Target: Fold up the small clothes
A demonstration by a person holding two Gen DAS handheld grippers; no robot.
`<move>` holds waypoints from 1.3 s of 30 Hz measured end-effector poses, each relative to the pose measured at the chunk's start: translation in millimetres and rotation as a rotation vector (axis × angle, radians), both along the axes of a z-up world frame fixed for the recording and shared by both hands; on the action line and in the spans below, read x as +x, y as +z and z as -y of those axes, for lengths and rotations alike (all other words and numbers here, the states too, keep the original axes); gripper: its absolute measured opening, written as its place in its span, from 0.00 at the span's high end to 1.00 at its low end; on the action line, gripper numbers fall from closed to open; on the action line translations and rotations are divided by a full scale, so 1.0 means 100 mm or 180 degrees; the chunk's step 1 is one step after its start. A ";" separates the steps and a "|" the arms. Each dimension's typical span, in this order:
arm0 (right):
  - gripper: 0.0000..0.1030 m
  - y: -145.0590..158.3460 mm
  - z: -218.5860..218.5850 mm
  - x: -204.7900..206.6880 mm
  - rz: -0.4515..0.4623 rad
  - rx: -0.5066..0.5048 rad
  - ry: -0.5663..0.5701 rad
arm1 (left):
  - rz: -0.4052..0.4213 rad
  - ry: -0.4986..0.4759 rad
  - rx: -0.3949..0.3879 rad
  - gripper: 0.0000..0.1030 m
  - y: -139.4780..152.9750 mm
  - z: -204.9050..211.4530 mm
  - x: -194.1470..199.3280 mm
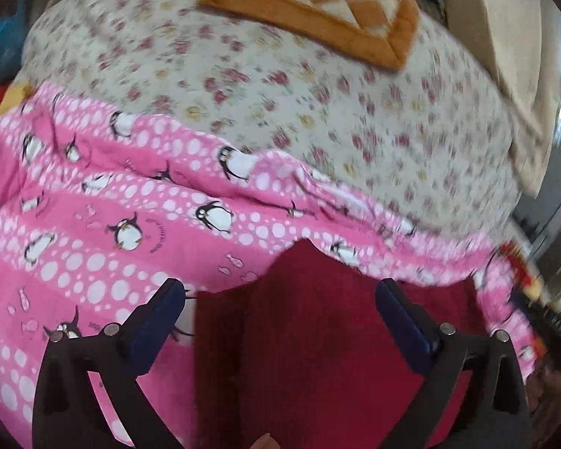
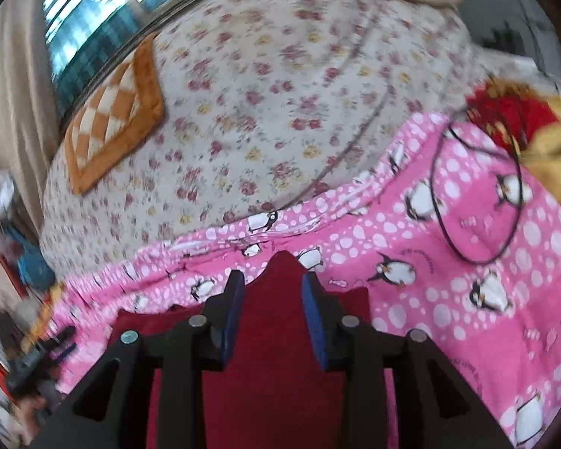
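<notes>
Dark red, soft-piled small garment [image 1: 318, 336] lies on a pink penguin-print sheet with white dots [image 1: 93, 224], near edge of the bed, right under both grippers. Left gripper [image 1: 280, 292]: jaws wide apart, nothing between the pads, hanging over the garment; red cloth spans the whole gap and runs past the right finger. A pointed corner of the cloth sits ahead, between the fingers. Right gripper [image 2: 269, 280]: jaws apart but narrower, fingers either side of the same red garment [image 2: 273, 355], its peaked tip poking up just ahead of the pads; can't tell if the pads touch cloth. Long axis of the garment looks to run side to side across both views, though the lower part is hidden by the gripper bodies. Judgement: both are about equally near; right is better lined up on the tip. Beyond: cream floral bedspread [image 2: 261, 93], orange-bordered checked quilted mat [image 1: 318, 11], thin black looped cord [image 2: 478, 194] on the sheet, well apart from the garment
</notes>
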State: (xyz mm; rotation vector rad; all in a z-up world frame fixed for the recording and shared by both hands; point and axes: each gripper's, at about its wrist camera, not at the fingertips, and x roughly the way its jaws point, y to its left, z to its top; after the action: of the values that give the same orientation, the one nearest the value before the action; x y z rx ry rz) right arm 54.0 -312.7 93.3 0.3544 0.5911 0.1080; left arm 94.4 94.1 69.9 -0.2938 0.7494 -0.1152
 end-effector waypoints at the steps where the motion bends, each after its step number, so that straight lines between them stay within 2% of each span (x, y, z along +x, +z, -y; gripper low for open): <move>1: 0.68 0.02 -0.11 0.07 0.0001 -0.0176 0.0068 | -0.0048 -0.0020 0.0091 0.16 0.00 0.09 0.05; 3: 0.68 0.01 -0.32 0.21 -0.0050 -0.0454 0.0181 | -0.0127 -0.0111 0.0258 0.17 -0.02 0.30 0.19; 5: 0.68 -0.07 -0.46 0.40 -0.0189 -0.0619 0.0267 | -0.0294 -0.0205 0.0320 0.30 -0.12 0.45 0.39; 6: 0.68 -0.11 -0.48 0.47 -0.0263 -0.0679 0.0266 | -0.0476 -0.0206 0.0401 0.34 -0.24 0.50 0.52; 7: 0.68 -0.21 -0.50 0.60 -0.0452 -0.0776 0.0221 | -0.0655 -0.0175 0.0537 0.39 -0.36 0.53 0.64; 8: 0.68 -0.31 -0.48 0.70 -0.0610 -0.0819 0.0165 | -0.0779 -0.0149 0.0633 0.41 -0.47 0.53 0.72; 9: 0.68 -0.43 -0.43 0.79 -0.0782 -0.0826 0.0096 | -0.0957 -0.0126 0.0688 0.41 -0.65 0.50 0.81; 10: 0.68 -0.59 -0.36 0.89 -0.0995 -0.0806 0.0100 | -0.1079 -0.0130 0.0611 0.36 -0.79 0.44 0.86; 12: 0.67 -0.87 -0.29 1.02 -0.1333 -0.0666 0.0308 | -0.1026 -0.0101 0.0367 0.33 -0.85 0.33 0.88; 17: 0.60 -0.91 -0.27 1.06 -0.1306 -0.0635 0.0459 | -0.1017 -0.0167 0.0528 0.26 -0.88 0.44 0.90; 20: 0.56 -0.88 -0.26 1.03 -0.1297 -0.0612 0.0506 | -0.0943 -0.0198 0.0397 0.28 -0.86 0.40 0.85; 21: 0.56 -0.85 -0.25 1.02 -0.1285 -0.0597 0.0520 | -0.0848 -0.0222 0.0279 0.28 -0.80 0.36 0.78; 23: 0.57 -0.73 -0.24 0.97 -0.1180 -0.0574 0.0459 | -0.0656 -0.0221 0.0029 0.44 -0.69 0.27 0.64; 24: 0.57 -0.61 -0.26 0.89 -0.1046 -0.0649 0.0389 | -0.0552 -0.0238 -0.0067 0.46 -0.60 0.23 0.55; 26: 0.56 -0.29 -0.41 0.61 -0.0626 -0.0928 0.0365 | -0.0352 -0.0207 0.0001 0.46 -0.41 0.22 0.35; 27: 0.52 -0.16 -0.51 0.46 -0.0448 -0.0998 0.0445 | -0.0235 -0.0210 0.0040 0.46 -0.31 0.24 0.21; 29: 0.34 -0.06 -0.71 0.20 -0.0317 -0.1035 0.0673 | -0.0134 -0.0280 -0.0013 0.46 -0.21 0.28 0.03; 31: 0.31 -0.14 -0.92 0.02 -0.0452 -0.1132 0.0792 | -0.0195 -0.0361 0.0075 0.45 -0.25 0.38 -0.12; 33: 0.31 -0.34 -1.06 -0.02 -0.0749 -0.1205 0.0911 | -0.0494 -0.0401 0.0313 0.45 -0.45 0.48 -0.10; 34: 0.30 -0.53 -1.14 0.00 -0.1044 -0.1294 0.0994 | -0.0606 -0.0423 0.0469 0.43 -0.57 0.52 -0.07; 35: 0.25 -0.67 -1.18 0.03 -0.1241 -0.1373 0.1044 | -0.0503 -0.0452 0.0628 0.39 -0.58 0.59 -0.09; 36: 0.23 -0.72 -1.23 0.02 -0.1127 -0.1467 0.1008 | -0.0485 -0.0476 0.0741 0.38 -0.58 0.64 -0.08; 37: 0.14 -0.72 -1.23 0.01 -0.1074 -0.1536 0.0949 | -0.0498 -0.0469 0.0744 0.37 -0.58 0.66 -0.08; 38: 0.06 -0.75 -1.20 0.03 -0.1165 -0.1543 0.0881 | -0.0475 -0.0448 0.0657 0.38 -0.56 0.63 -0.11; 39: 0.05 -0.76 -1.15 0.05 -0.1218 -0.1432 0.0850 | -0.0458 -0.0437 0.0543 0.38 -0.53 0.58 -0.14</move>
State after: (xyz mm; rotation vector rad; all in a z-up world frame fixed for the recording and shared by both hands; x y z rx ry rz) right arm 59.2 -197.8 17.1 -0.1489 1.0164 0.1609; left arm 80.7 36.4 16.8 -0.0883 0.9167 -0.1600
